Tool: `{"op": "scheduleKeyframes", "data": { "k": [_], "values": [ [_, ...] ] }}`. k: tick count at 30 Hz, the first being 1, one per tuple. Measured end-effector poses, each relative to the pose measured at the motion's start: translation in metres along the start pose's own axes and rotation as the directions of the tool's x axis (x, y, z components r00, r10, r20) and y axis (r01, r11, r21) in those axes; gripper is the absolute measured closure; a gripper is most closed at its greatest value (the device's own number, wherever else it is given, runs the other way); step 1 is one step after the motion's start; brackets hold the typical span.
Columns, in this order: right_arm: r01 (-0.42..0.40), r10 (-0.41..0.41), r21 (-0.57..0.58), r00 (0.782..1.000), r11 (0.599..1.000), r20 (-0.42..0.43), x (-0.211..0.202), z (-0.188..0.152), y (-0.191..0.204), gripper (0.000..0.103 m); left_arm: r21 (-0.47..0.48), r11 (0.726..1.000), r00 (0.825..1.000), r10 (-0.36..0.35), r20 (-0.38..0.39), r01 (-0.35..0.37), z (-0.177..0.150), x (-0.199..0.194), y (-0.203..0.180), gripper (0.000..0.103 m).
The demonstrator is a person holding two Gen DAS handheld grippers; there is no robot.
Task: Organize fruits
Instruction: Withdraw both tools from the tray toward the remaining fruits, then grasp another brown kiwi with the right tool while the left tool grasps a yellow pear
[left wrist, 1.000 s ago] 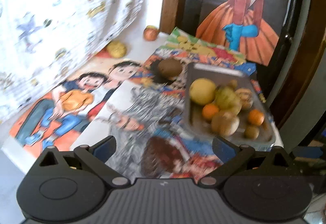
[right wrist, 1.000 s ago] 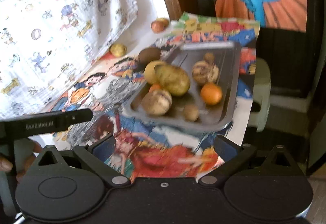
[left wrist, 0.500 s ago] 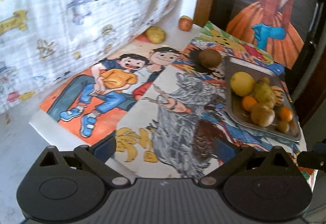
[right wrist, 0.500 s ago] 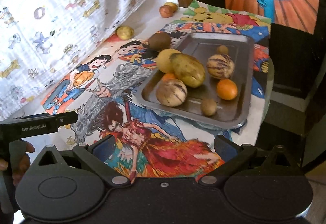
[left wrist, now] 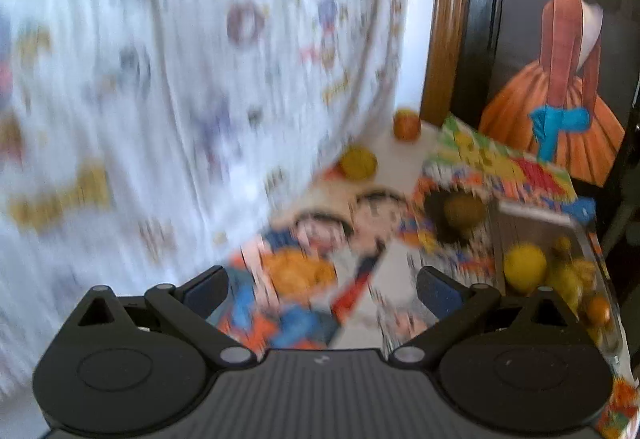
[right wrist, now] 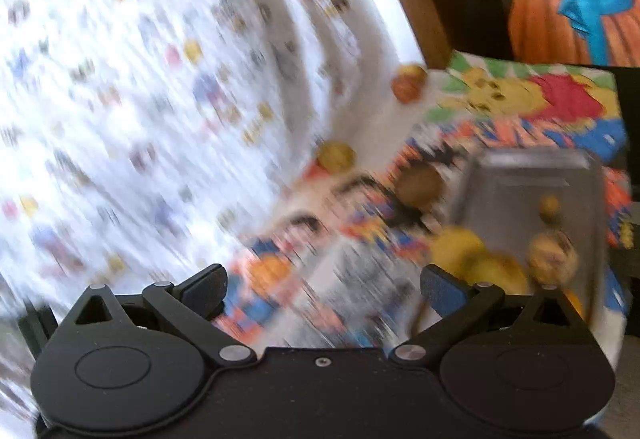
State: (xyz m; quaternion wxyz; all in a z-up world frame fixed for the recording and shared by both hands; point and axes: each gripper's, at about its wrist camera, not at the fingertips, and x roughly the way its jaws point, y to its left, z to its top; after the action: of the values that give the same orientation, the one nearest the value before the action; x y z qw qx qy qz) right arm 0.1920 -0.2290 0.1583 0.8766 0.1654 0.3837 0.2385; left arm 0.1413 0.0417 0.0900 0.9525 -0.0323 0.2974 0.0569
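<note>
Both cameras have swung left and up since half a second ago, so the printed curtain (left wrist: 192, 87) now fills most of each view and the scene is smeared by motion blur. The left gripper (left wrist: 322, 285) hangs over the cartoon posters (left wrist: 304, 259) with its jaws spread wide and nothing between them. The right gripper (right wrist: 324, 287) is likewise wide open and empty above the same covering.

The metal tray (right wrist: 528, 175) sits at the right of the table, holding a pile of fruit: a yellow fruit (left wrist: 525, 265) at its near-left corner, a striped fruit (right wrist: 554, 253) and a small brown one (right wrist: 550, 204) farther in; the rest are too blurred to name.

Three fruits lie outside the tray. A brown fruit (left wrist: 464, 211) rests on the posters just beside the tray's far-left corner. A yellow one (left wrist: 358, 163) sits at the foot of the curtain, and an orange-red one (left wrist: 406, 125) lies at the back by the wooden frame (left wrist: 444, 19). A painting (left wrist: 560, 79) of a figure in an orange skirt stands behind the table.
</note>
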Motion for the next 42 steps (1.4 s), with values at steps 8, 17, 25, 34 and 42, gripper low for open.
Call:
{"op": "scheduleKeyframes", "data": {
  "k": [8, 17, 25, 34, 42],
  "values": [
    [-0.081, 0.081, -0.016, 0.997, 0.997, -0.01, 0.031, 0.115, 0.017, 0.0, 0.107, 0.994, 0.988, -0.042, 0.146, 0.026, 0.066, 0.011, -0.008, 0.001],
    [-0.179, 0.176, -0.246, 0.984, 0.953, -0.035, 0.107, 0.149, -0.033, 0.0, 0.265, 0.962, 0.982, -0.112, 0.151, 0.069, 0.08, 0.089, -0.034, 0.001],
    [-0.152, 0.097, -0.304, 0.977, 0.94, -0.189, 0.17, 0.141, -0.081, 0.001, 0.41, 0.909, 0.992, -0.11, 0.067, 0.073, 0.063, 0.156, -0.074, 0.001],
    [-0.174, -0.014, -0.563, 0.95, 0.808, -0.313, 0.193, 0.099, -0.104, 0.001, 0.146, 0.968, 0.979, -0.2, -0.045, 0.204, 0.07, 0.227, -0.056, 0.001],
    [-0.167, -0.054, -0.653, 0.951, 0.739, -0.305, 0.208, 0.081, -0.09, 0.001, -0.012, 0.99, 0.988, -0.144, -0.061, 0.144, 0.072, 0.271, -0.063, 0.001]
  ]
}}
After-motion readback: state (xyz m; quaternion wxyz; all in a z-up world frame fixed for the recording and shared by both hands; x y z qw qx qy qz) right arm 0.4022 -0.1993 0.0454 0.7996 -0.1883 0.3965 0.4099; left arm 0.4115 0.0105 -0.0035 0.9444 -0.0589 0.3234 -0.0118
